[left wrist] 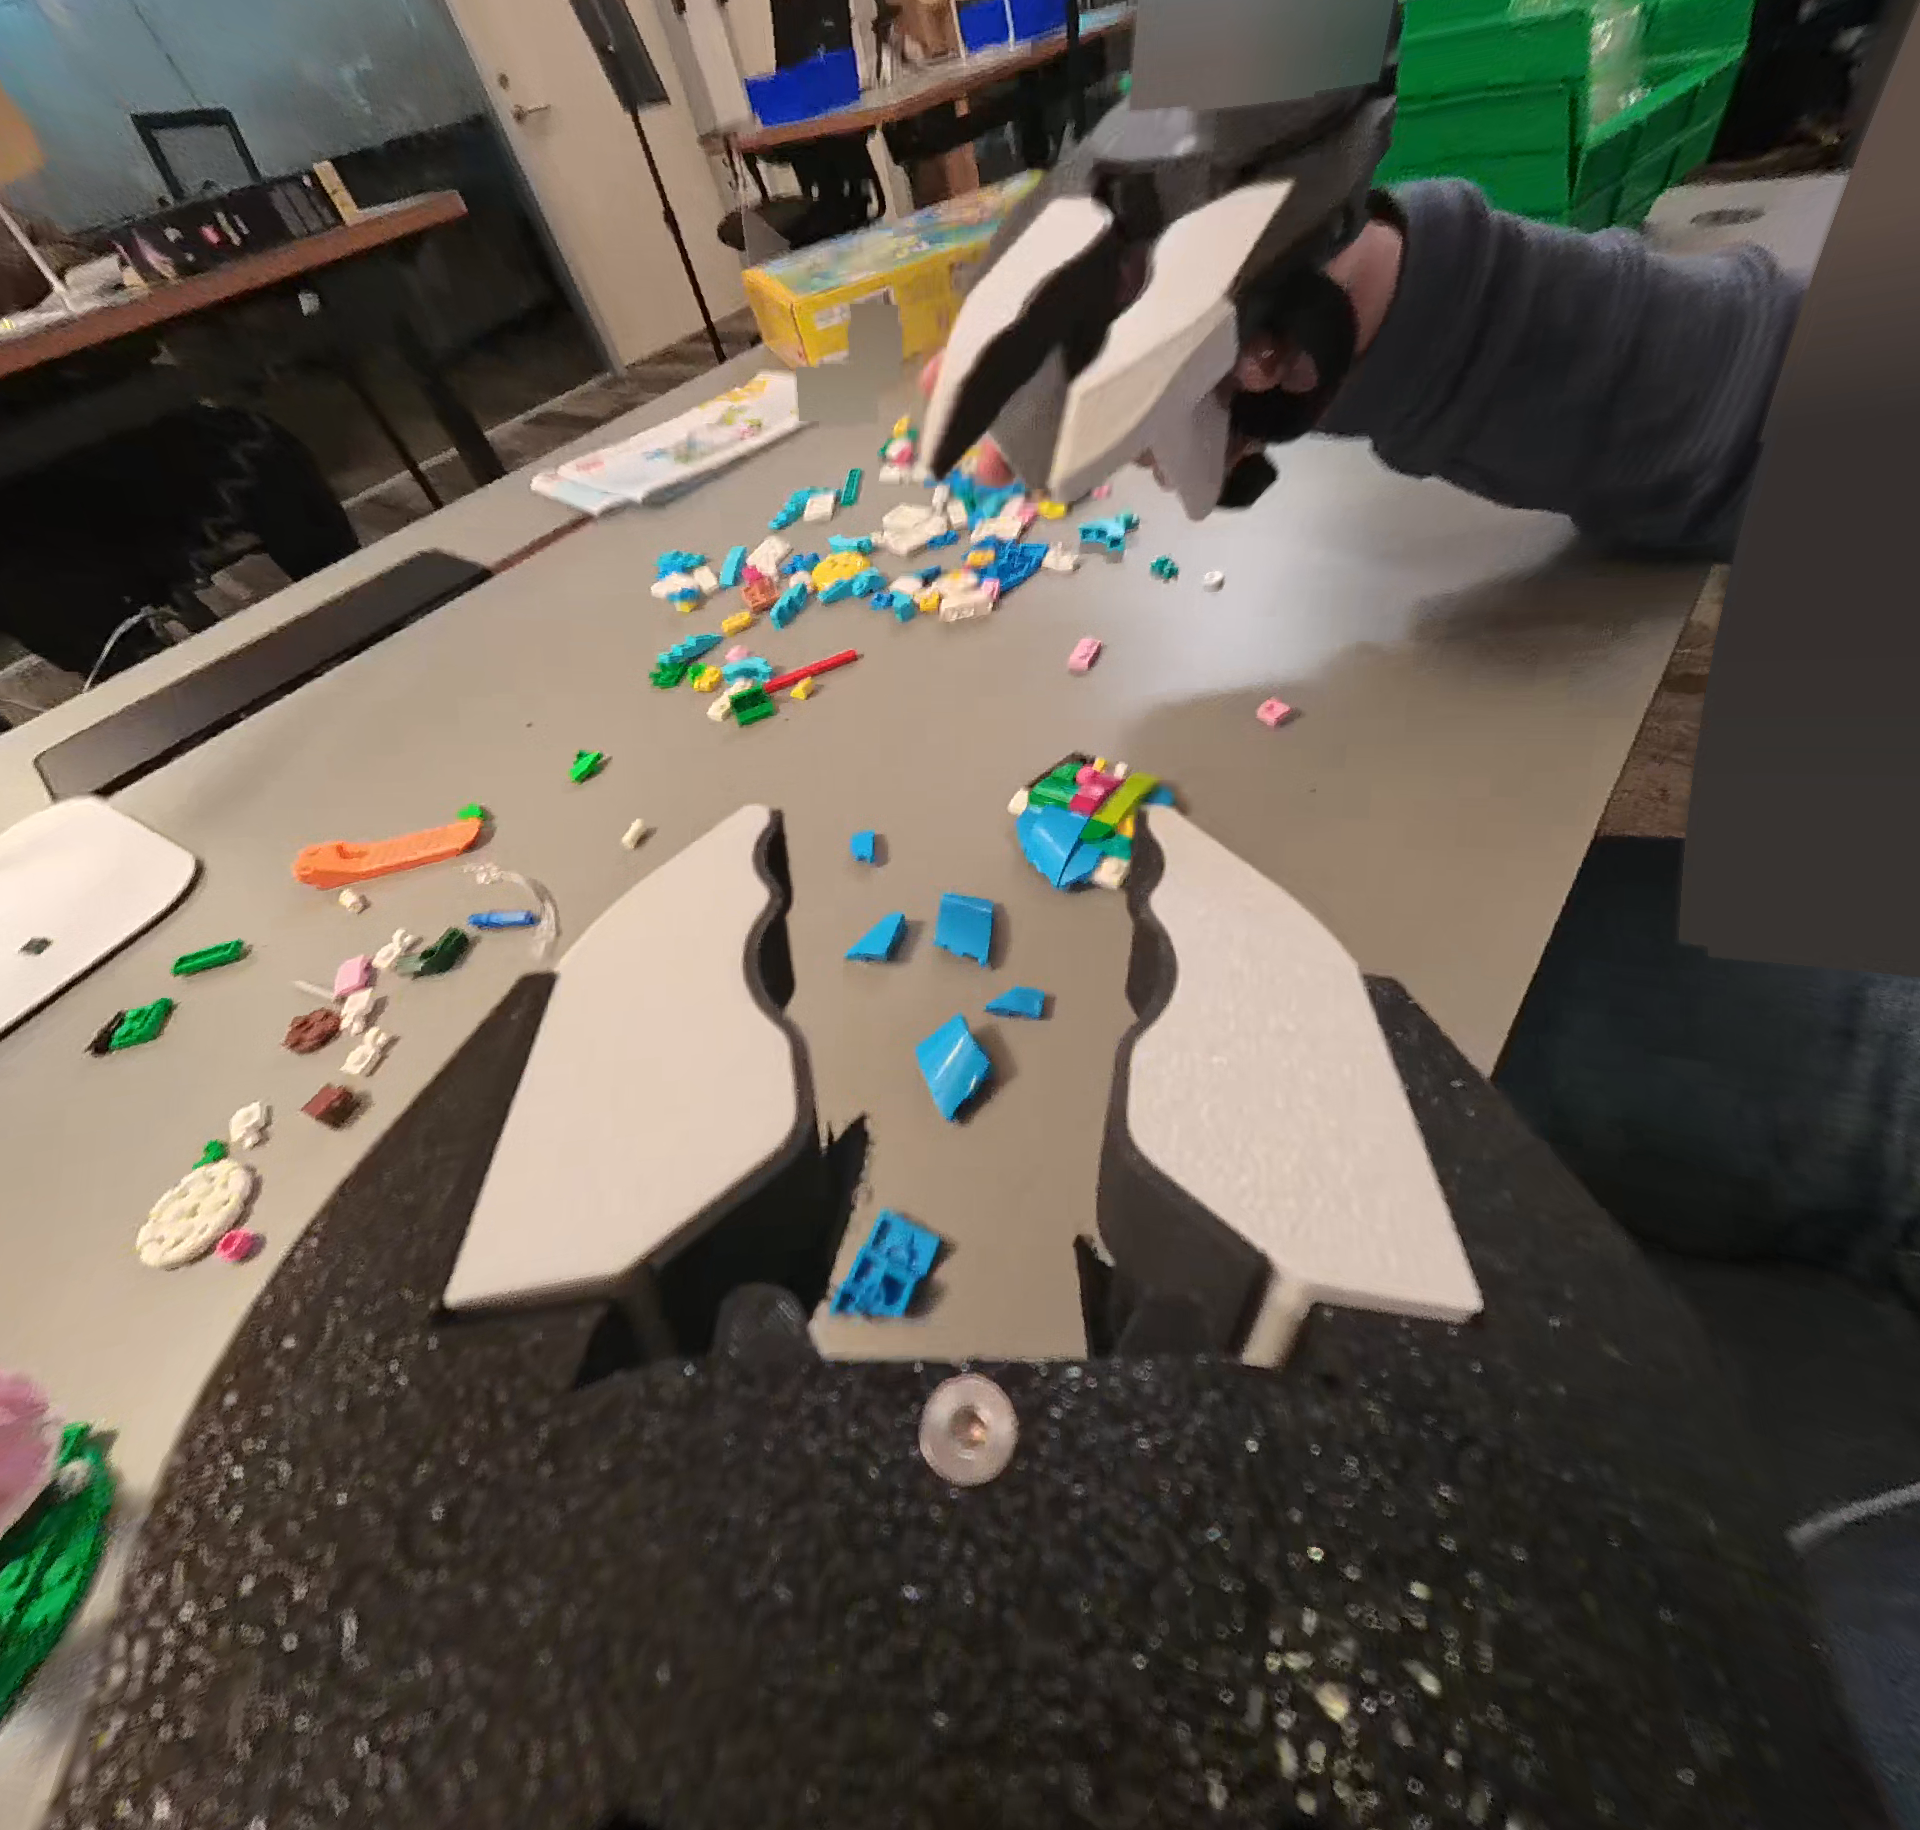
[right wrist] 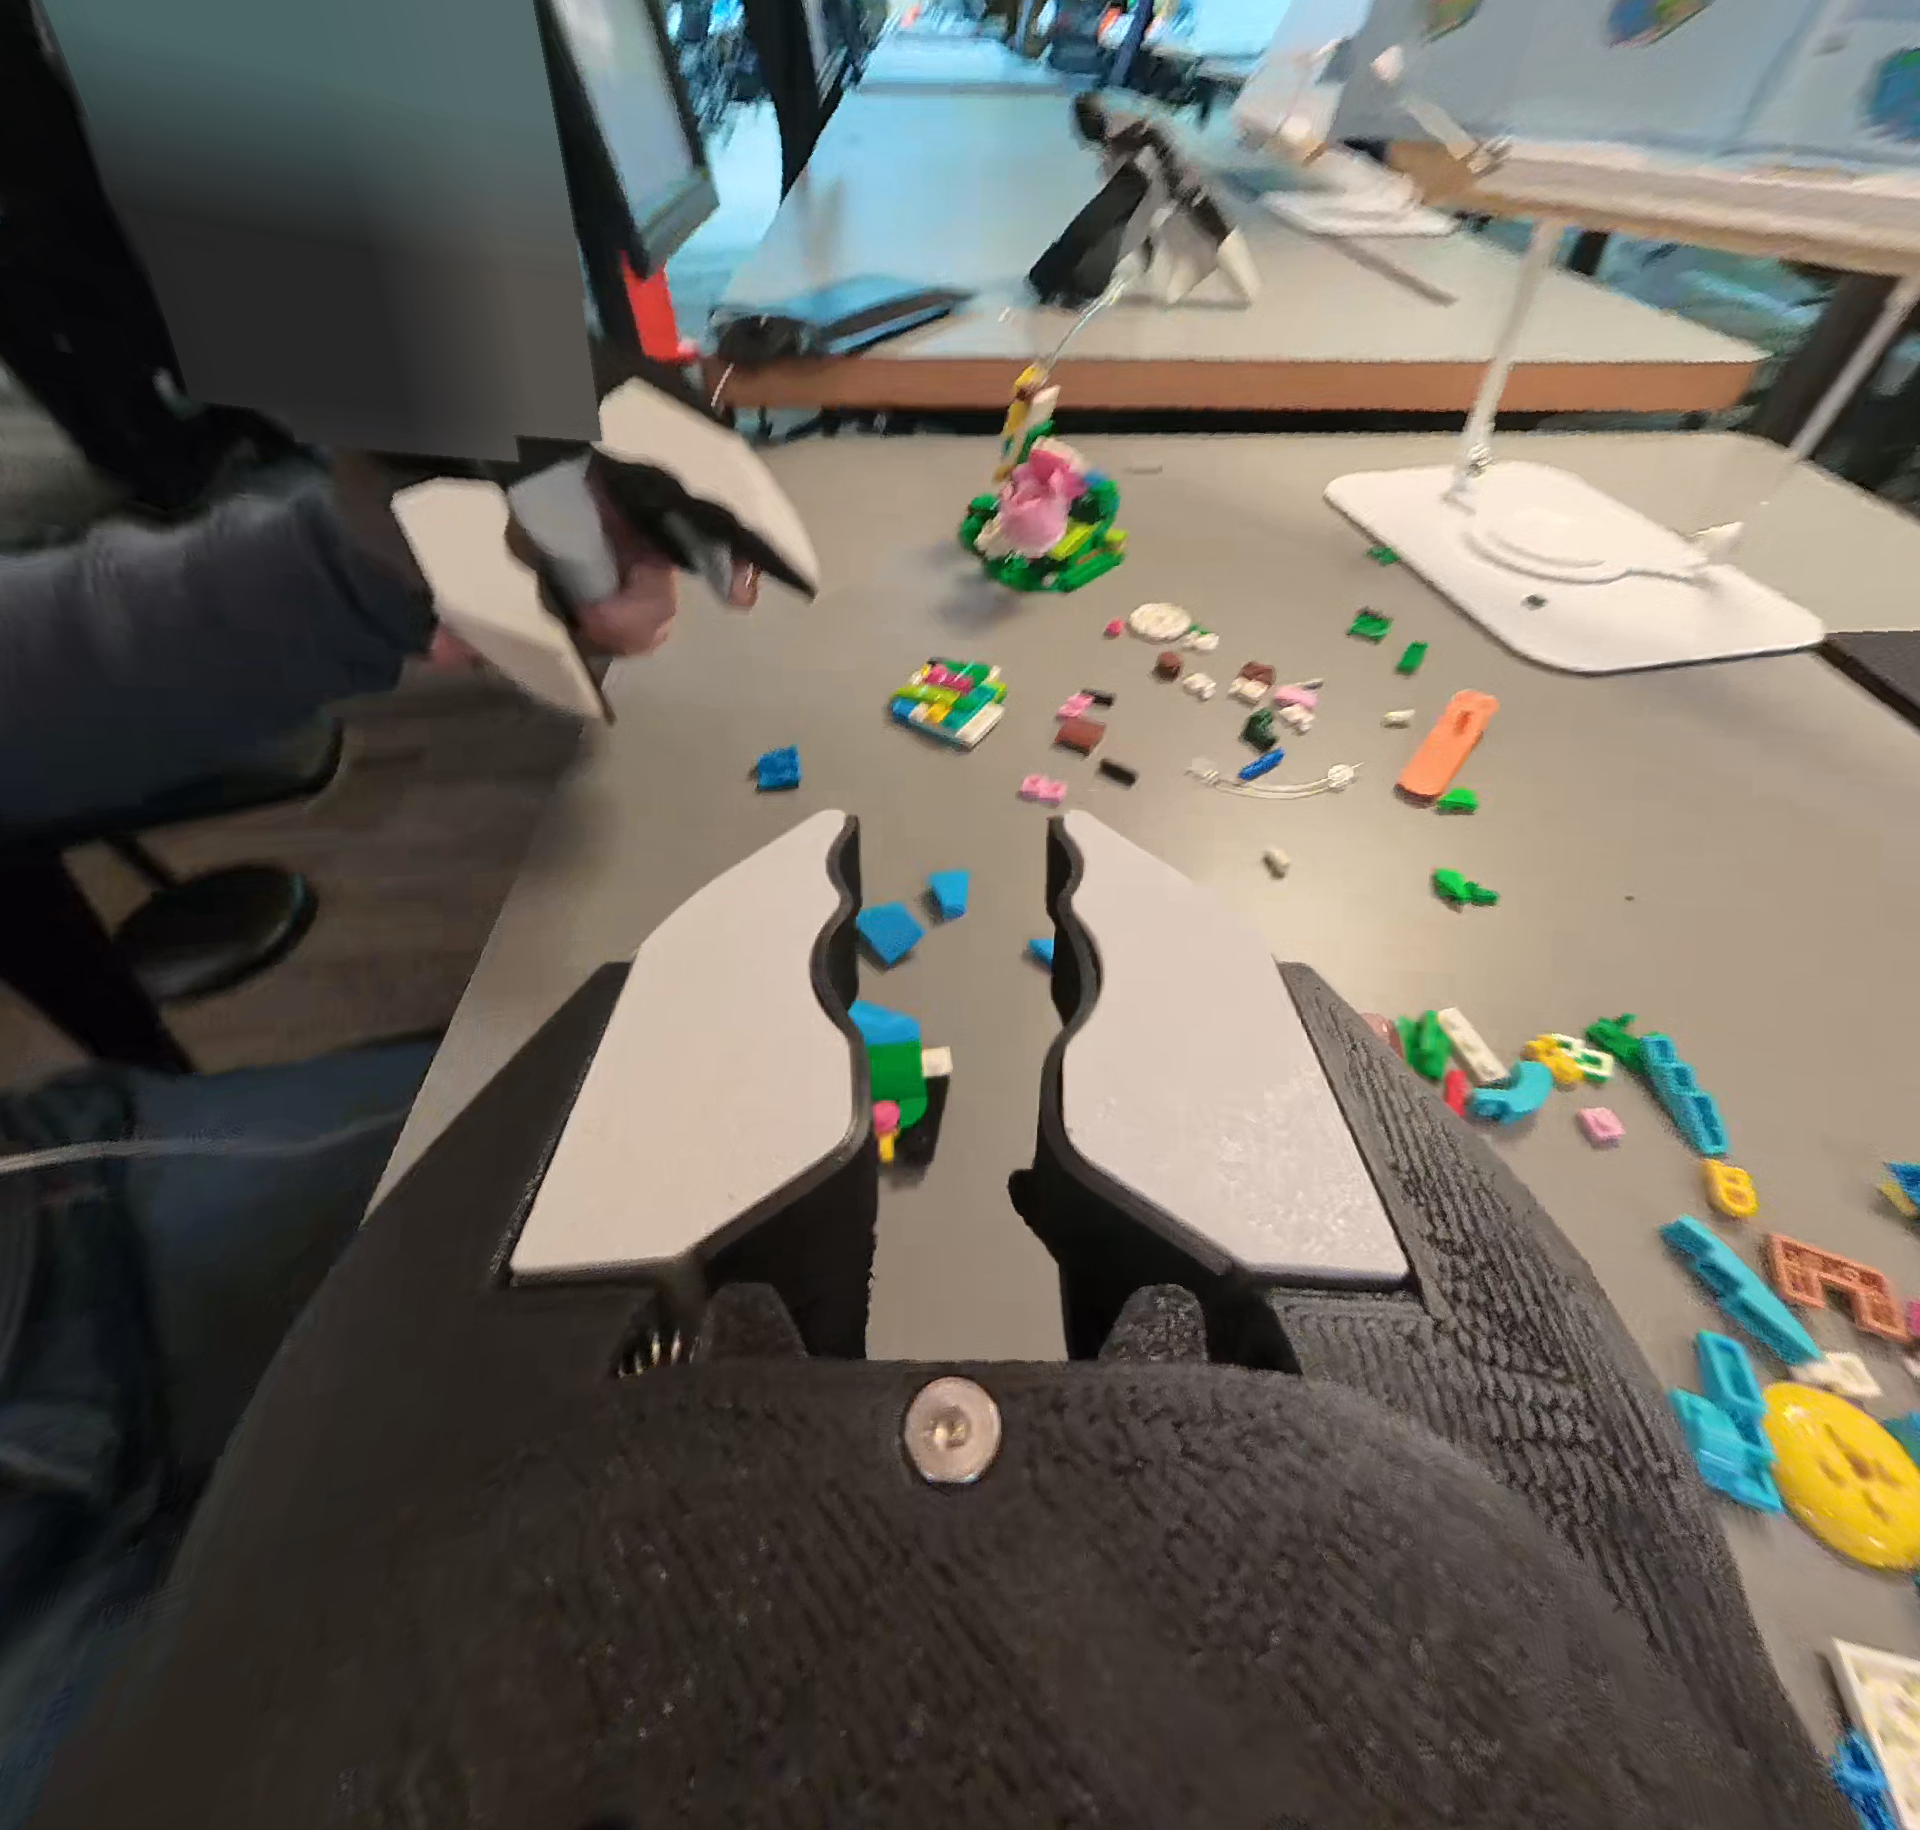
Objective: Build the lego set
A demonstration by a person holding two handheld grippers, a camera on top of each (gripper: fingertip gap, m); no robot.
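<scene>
My left gripper (left wrist: 961, 835) is open and empty, low over several loose blue sloped pieces (left wrist: 966, 928) on the grey table (left wrist: 1351, 741). A small multicolour part-build (left wrist: 1086, 824) lies just beyond its right fingertip. My right gripper (left wrist: 1003, 476) hovers farther off over the big pile of loose bricks (left wrist: 883, 565). In the right wrist view the right gripper (right wrist: 951, 830) is open, with blue pieces (right wrist: 888, 933) and a green-and-blue piece (right wrist: 894, 1058) seen between its fingers. The left gripper (right wrist: 707, 653) and the part-build (right wrist: 948, 705) show there too.
A green-and-pink flower build (right wrist: 1039, 523) stands at the back. An orange brick separator (left wrist: 384, 855), small scattered pieces (left wrist: 343, 1011), a white stand base (right wrist: 1579, 575), an instruction booklet (left wrist: 675, 450) and a yellow box (left wrist: 852, 294) lie around. The table edge (right wrist: 499, 897) is close. Left tips to right tips: about 11 cm.
</scene>
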